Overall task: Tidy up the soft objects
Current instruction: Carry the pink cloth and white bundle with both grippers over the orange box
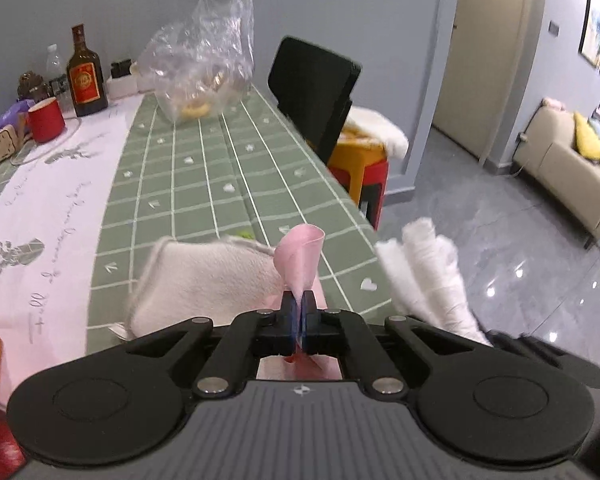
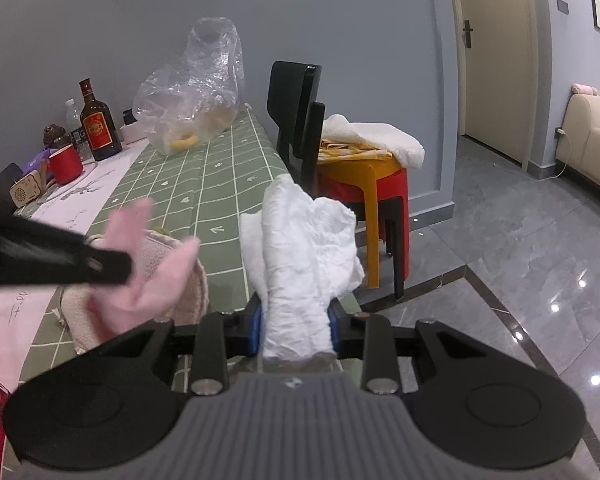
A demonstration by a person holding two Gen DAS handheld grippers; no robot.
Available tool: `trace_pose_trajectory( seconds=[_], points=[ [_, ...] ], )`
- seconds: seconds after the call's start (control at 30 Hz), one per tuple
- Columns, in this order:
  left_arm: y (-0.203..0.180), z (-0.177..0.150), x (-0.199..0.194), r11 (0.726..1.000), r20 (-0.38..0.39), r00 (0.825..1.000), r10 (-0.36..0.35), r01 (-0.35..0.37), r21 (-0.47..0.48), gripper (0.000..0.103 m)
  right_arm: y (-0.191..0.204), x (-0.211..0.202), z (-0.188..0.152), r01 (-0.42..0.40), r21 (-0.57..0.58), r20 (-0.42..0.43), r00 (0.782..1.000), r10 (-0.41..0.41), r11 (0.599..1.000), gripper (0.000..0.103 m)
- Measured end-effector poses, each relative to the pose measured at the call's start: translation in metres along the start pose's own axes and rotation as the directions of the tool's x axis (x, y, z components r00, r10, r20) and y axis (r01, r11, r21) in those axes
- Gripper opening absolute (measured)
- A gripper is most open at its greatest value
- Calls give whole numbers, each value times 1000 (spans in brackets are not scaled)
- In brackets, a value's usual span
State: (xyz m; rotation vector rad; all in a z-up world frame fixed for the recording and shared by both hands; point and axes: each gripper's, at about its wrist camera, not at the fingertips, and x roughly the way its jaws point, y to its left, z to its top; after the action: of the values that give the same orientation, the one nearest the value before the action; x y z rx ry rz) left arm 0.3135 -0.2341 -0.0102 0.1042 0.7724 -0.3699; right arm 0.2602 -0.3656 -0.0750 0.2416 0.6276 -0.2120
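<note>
Bottle (image 1: pixel 85 76) and red cup (image 1: pixel 45 120) stand at the desk's (image 1: pixel 204 184) far left, a plastic bag (image 1: pixel 204 60) beyond. Nearer, a cream towel (image 1: pixel 204 280) lies on the green cloth. The left tool (image 1: pixel 299 312) is clamped on a pink cloth (image 1: pixel 300 260) just above that towel. The right tool (image 2: pixel 296 320) grips a white cloth (image 2: pixel 300 248) off the desk's right edge.
</note>
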Motion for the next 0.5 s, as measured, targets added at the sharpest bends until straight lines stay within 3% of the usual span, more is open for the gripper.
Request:
trace_pose_trajectory(
  seconds=[0.37,0.5],
  points=[
    [38,8,-72,998,93,994,-56,59,-24,2,13,-6,2,-47,-17,24,999,48,999,30],
    [51,-1,-98,995,117,988,-103,101,18,2,27,-14,2,-73,-44,47,996,76,996,30]
  ],
)
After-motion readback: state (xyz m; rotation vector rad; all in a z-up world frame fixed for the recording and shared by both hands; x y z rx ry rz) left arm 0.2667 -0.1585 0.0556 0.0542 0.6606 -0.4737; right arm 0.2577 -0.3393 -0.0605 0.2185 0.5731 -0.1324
